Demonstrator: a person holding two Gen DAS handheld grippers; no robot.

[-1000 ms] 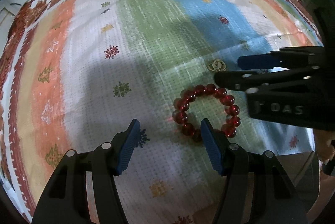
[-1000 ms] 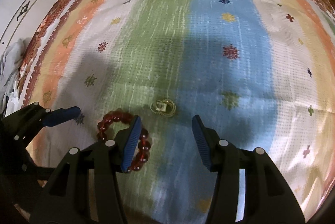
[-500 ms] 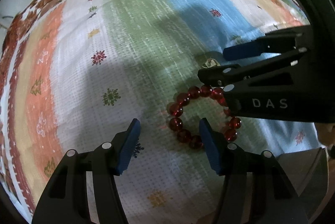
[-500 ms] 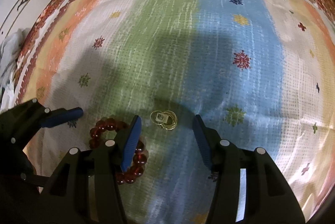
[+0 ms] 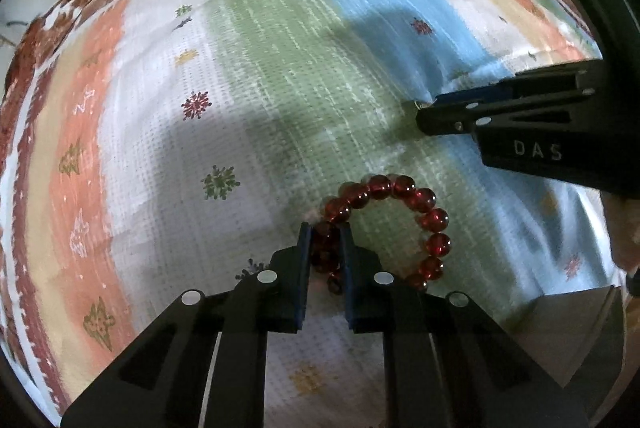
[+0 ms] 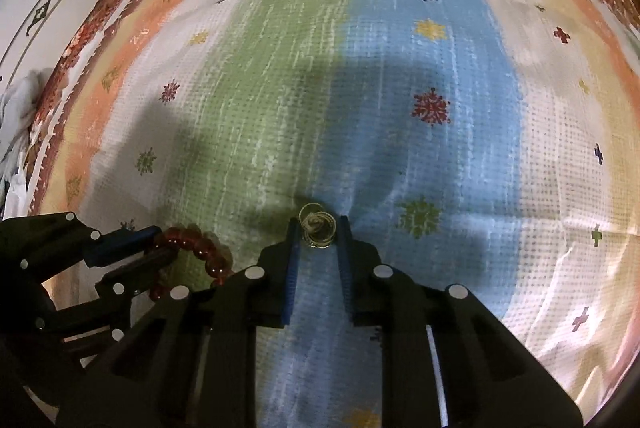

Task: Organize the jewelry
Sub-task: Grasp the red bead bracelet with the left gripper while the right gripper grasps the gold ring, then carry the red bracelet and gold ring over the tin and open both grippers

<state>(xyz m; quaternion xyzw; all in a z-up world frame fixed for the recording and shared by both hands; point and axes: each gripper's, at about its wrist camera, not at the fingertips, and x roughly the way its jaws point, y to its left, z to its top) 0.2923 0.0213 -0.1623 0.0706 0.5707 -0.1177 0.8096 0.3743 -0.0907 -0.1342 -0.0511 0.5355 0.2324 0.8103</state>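
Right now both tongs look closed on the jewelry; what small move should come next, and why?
Probably lift both straight up a little. The left tongs pinch the red bead bracelet, the right tongs the gold ring, and both pieces seem to lie on the striped cloth.

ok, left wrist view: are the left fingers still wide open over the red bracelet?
No, the left gripper fingers are shut on the red bead bracelet.

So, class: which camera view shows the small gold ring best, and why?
The right wrist view: the gold ring sits whole between the right gripper fingers. In the left wrist view only a sliver peeks past those fingers.
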